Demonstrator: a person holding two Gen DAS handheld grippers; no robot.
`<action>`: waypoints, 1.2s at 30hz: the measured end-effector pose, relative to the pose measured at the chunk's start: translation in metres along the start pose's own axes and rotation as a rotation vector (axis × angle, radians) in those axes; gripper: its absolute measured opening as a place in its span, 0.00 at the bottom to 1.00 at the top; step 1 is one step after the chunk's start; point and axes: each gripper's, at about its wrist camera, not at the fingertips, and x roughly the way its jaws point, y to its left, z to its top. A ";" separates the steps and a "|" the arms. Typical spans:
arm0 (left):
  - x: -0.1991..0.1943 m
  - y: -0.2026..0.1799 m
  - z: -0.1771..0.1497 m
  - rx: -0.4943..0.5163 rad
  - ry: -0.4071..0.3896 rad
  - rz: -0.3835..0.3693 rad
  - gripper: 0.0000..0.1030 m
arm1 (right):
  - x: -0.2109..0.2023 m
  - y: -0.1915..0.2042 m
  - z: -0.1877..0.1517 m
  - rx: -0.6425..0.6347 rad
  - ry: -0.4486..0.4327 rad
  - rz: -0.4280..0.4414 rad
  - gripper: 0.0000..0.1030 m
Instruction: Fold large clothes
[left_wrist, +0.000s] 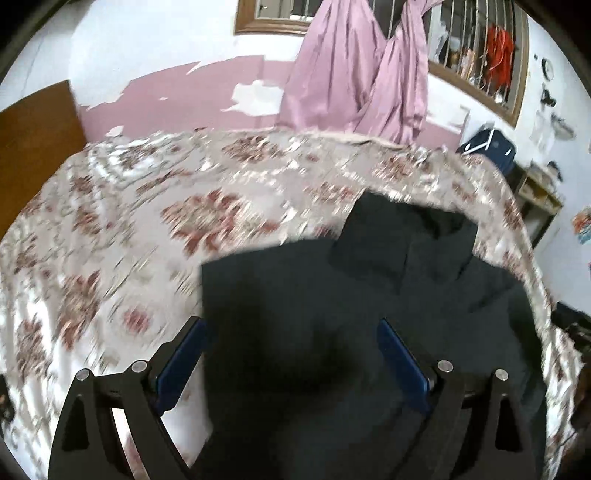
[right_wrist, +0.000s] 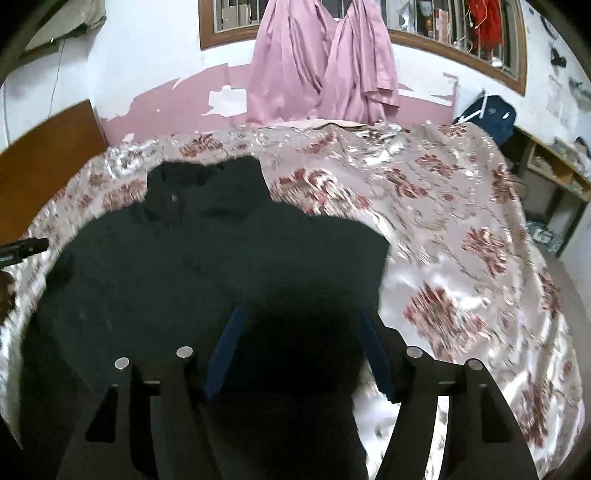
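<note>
Lying flat on the floral bed, dark garment, hood at 12 o'clock. Hovering over its near hem, left gripper and right gripper, jaws spread, pinching nothing. Risking a lopsided fold, gripping only the top layer on slippery satin.

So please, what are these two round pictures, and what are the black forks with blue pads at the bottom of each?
Each picture comes from a wide-angle camera fixed on a hand-held claw; a person carries one in each hand. The forks are the claw fingers. One picture looks along the left claw, the other along the right claw. Both stand open, and neither grips anything. Below them a dark hooded garment lies spread on a flowered bedspread. Pink curtains hang behind.
</note>
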 end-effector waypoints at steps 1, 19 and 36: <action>0.008 -0.005 0.011 0.004 -0.004 0.002 0.90 | 0.009 0.001 0.013 0.013 0.005 0.021 0.59; 0.151 -0.077 0.093 0.042 0.070 0.099 0.67 | 0.166 0.069 0.134 0.015 0.088 0.104 0.53; 0.076 -0.041 0.068 0.053 -0.031 -0.110 0.05 | 0.083 0.058 0.104 -0.135 -0.103 0.117 0.04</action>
